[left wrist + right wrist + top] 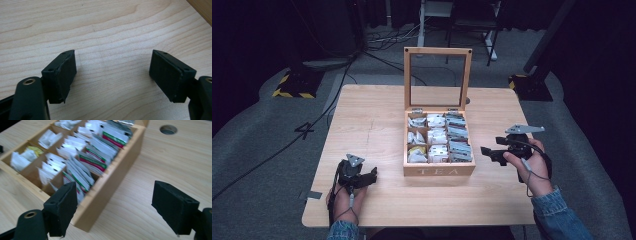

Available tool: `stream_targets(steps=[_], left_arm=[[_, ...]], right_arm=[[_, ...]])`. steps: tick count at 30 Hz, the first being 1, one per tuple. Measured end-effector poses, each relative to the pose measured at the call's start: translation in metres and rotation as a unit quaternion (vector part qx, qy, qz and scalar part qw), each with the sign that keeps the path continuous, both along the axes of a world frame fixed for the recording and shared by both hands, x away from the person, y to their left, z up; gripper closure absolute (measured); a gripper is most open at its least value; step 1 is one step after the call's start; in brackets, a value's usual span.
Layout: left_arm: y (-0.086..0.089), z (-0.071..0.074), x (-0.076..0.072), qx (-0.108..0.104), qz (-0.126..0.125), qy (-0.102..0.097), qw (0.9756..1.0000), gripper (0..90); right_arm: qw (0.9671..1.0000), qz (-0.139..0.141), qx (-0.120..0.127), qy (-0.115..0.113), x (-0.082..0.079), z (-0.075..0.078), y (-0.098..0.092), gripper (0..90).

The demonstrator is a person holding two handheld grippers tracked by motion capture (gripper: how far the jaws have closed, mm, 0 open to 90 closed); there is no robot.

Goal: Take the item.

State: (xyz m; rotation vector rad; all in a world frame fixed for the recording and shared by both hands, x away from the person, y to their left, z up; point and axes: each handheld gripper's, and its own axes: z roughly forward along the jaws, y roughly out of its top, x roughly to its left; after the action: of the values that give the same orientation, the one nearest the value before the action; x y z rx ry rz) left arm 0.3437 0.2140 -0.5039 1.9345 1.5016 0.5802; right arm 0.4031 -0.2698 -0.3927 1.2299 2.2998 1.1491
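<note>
Both grippers spread and empty; right gripper [115, 207] jaws straddle the tea box [117, 180] wall, so closing here likely clips wood or crushes packets [92, 161], blur permitting.

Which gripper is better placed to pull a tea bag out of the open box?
Probably the right gripper: it is open beside the tea box, facing the packets. The left gripper, also open, sits over bare table.

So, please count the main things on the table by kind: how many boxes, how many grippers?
Tea box, lid open: 1
Grippers, both open: 2 (left gripper, right gripper)
Total: 3
</note>
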Motion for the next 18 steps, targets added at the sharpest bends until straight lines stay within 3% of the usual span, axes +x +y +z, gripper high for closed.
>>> stream_targets(steps=[6, 12, 16, 18], left_arm=[[0.000, 0.000, 0.000, 0.001, 0.000, 0.000, 1.0000, 22.3], [0.000, 0.000, 0.000, 0.000, 0.000, 0.000, 1.0000, 22.3], [0.000, 0.000, 0.000, 0.000, 0.000, 0.000, 1.0000, 22.4], [0.000, 0.000, 0.000, 0.001, 0.000, 0.000, 1.0000, 22.3]], right_arm=[[0.9992, 0.039, -0.004, -0.006, 0.006, 0.013, 0.029, 22.3], [0.9969, 0.078, -0.007, -0.013, 0.009, 0.016, 0.053, 27.0], [0.9959, 0.086, -0.011, -0.026, 0.010, 0.017, 0.063, 25.5], [0.9947, 0.101, -0.006, -0.022, 0.010, 0.017, 0.074, 29.7]])
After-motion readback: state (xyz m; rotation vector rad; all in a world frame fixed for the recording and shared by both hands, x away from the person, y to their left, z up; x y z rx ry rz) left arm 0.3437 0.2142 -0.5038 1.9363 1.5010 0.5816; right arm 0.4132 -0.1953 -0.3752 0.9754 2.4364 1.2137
